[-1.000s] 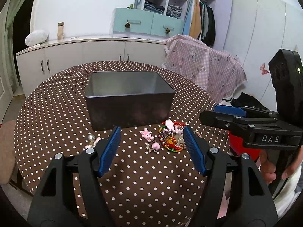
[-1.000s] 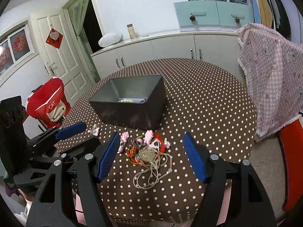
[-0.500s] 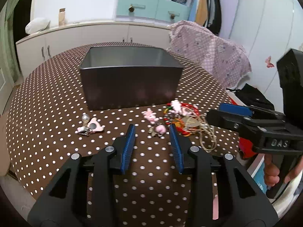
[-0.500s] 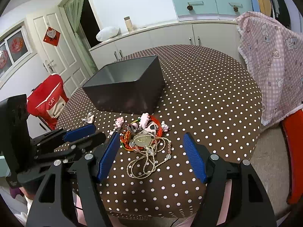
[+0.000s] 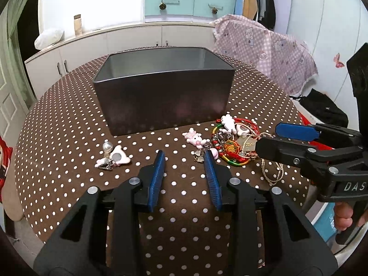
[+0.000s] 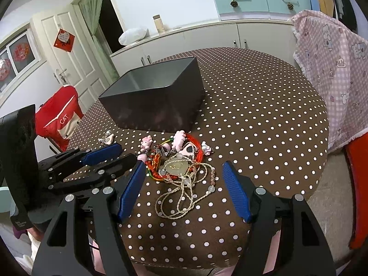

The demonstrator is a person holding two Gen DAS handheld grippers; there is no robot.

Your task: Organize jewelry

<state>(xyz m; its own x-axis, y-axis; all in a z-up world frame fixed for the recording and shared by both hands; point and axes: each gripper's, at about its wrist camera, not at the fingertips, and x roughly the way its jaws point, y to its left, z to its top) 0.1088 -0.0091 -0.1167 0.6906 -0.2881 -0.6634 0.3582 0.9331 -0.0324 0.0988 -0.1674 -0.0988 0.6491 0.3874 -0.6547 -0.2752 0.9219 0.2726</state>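
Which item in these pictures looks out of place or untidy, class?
The jewelry pile by the dark box is tangled: cords, red bracelet and pink charms knotted together. One pink charm lies apart on the table, away from the rest.

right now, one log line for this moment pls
left tongs: open, empty | right tongs: open over jewelry pile | box: behind pile

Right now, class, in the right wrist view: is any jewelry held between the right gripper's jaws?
No: the right gripper hangs open over the tangled jewelry pile, which lies on the dotted tablecloth.
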